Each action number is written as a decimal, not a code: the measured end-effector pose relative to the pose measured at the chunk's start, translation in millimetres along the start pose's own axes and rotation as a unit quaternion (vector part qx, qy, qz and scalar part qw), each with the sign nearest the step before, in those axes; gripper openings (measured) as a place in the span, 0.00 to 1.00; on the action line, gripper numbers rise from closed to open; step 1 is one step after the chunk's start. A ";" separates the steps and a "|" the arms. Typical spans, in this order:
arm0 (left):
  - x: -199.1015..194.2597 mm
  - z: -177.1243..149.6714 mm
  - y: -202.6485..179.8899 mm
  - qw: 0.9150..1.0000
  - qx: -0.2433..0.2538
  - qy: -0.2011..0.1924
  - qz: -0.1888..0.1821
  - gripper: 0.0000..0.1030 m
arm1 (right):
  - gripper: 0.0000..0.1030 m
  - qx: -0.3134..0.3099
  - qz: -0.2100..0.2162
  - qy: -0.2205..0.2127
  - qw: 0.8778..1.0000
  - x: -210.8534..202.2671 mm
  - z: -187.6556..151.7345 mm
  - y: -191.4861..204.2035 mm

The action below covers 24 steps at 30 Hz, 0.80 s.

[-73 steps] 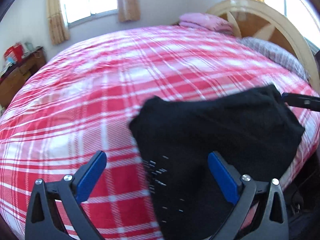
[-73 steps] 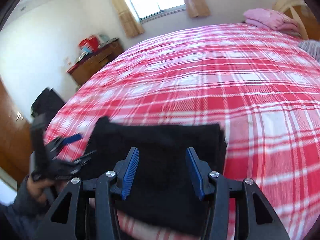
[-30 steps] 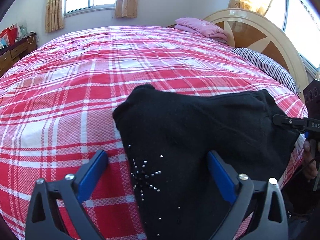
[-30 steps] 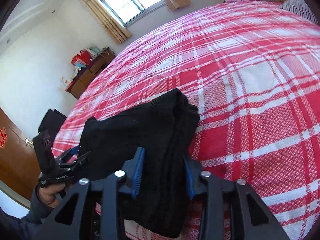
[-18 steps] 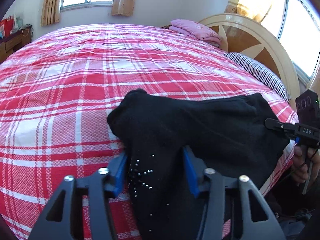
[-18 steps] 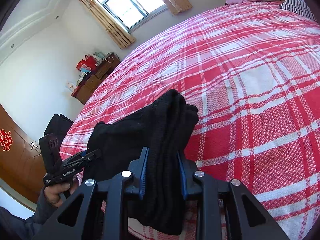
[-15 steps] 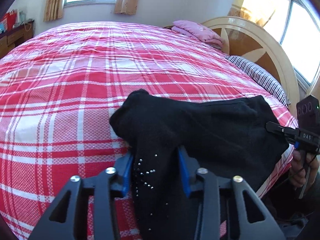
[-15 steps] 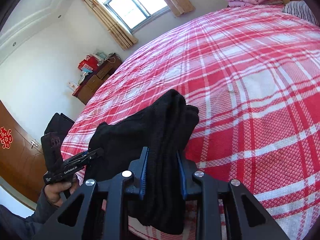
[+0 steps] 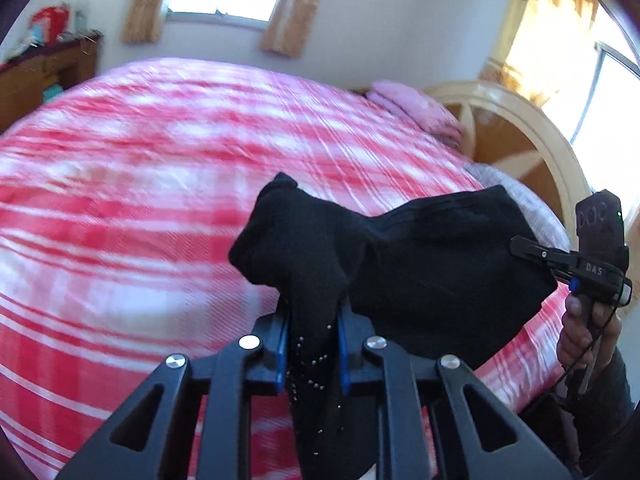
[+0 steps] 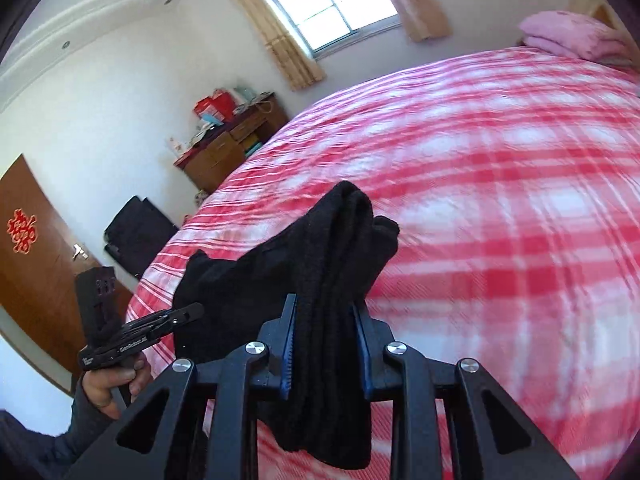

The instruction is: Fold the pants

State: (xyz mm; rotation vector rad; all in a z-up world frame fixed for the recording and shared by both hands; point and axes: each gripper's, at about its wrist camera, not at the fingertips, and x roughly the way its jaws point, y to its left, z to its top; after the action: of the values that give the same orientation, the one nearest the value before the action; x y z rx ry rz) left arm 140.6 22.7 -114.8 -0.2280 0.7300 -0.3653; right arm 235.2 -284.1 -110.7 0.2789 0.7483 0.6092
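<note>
The folded black pants point(image 9: 420, 268) hang in the air between both grippers, above the near edge of the red plaid bed point(image 9: 140, 200). My left gripper point(image 9: 312, 344) is shut on one bunched end, which carries small studs. My right gripper point(image 10: 326, 344) is shut on the other thick, layered end of the pants point(image 10: 320, 256). In the left wrist view the right gripper point(image 9: 520, 246) shows at the far right, clamped on the cloth. In the right wrist view the left gripper point(image 10: 196, 312) shows at the lower left, gripping the cloth.
Folded pink bedding point(image 9: 412, 108) lies at the head of the bed by the cream and wood headboard point(image 9: 520, 132). A wooden dresser point(image 10: 228, 148) with clutter stands by the window wall. A dark bag point(image 10: 136, 232) and a brown door point(image 10: 36, 264) are at the left.
Both grippers closed on the ends of the folded pants and lifted them off the bed. The views now tilt upward and the bed is motion-blurred.
</note>
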 end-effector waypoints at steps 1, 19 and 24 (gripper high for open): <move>-7.4 5.8 9.0 1.000 -0.003 -0.012 0.012 0.19 | 0.25 -0.006 0.006 0.002 1.000 8.7 8.0 4.4; 6.6 8.1 146.6 0.982 -0.084 -0.023 0.166 0.32 | 0.26 -0.018 0.044 0.072 0.996 227.8 49.5 44.1; 9.0 0.9 152.5 0.976 -0.086 -0.036 0.199 0.62 | 0.36 0.024 0.045 0.086 0.995 226.1 45.2 29.0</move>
State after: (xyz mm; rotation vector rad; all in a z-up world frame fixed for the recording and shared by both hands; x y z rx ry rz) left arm 184.7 158.4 -169.6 -0.2497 0.7164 0.0879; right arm 384.5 -124.8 -190.3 0.3075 0.9214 0.7083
